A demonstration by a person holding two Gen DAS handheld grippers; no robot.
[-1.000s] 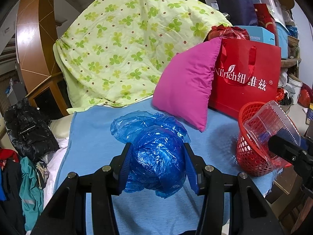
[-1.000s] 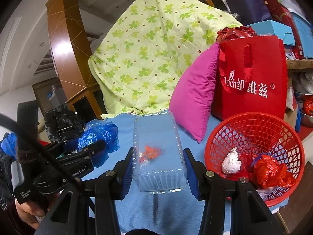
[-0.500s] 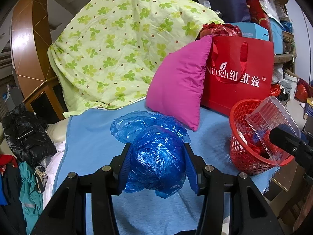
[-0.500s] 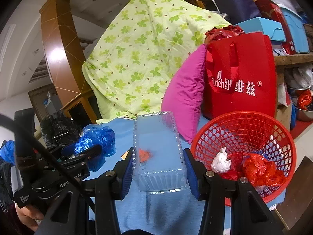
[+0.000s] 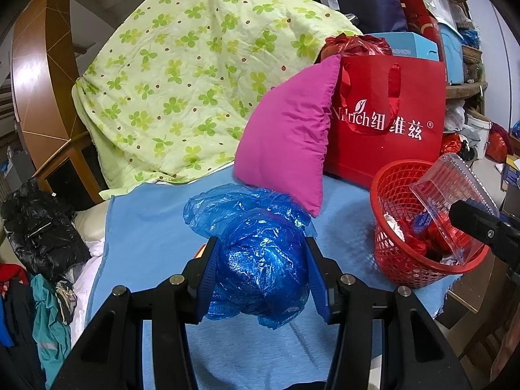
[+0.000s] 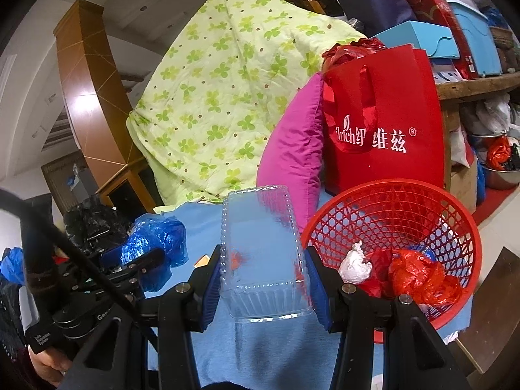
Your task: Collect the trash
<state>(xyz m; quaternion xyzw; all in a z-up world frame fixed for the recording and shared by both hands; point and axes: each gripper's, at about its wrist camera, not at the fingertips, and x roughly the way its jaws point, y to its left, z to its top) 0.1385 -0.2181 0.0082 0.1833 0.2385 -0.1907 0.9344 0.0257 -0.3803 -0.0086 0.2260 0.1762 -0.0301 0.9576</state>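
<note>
My left gripper (image 5: 263,276) is shut on a crumpled blue plastic bag (image 5: 260,260) and holds it above the blue blanket (image 5: 146,227). My right gripper (image 6: 263,286) is shut on a clear plastic clamshell box (image 6: 260,253), held just left of the red mesh basket (image 6: 455,227). In the left wrist view the box (image 5: 451,191) hangs over the basket (image 5: 396,253). The basket holds a white wad (image 6: 354,265) and red plastic trash (image 6: 419,279). The left gripper with the blue bag (image 6: 156,240) shows at the left of the right wrist view.
A pink pillow (image 5: 286,136) and a red paper bag (image 5: 390,123) stand behind the basket. A green clover quilt (image 5: 195,81) is heaped at the back. A black jacket (image 5: 39,234) and clothes lie left of the bed. The basket stands near the blanket's right edge.
Both grippers have moved right toward the basket with their loads. The clear box now hangs over the basket's rim in the left wrist view.
</note>
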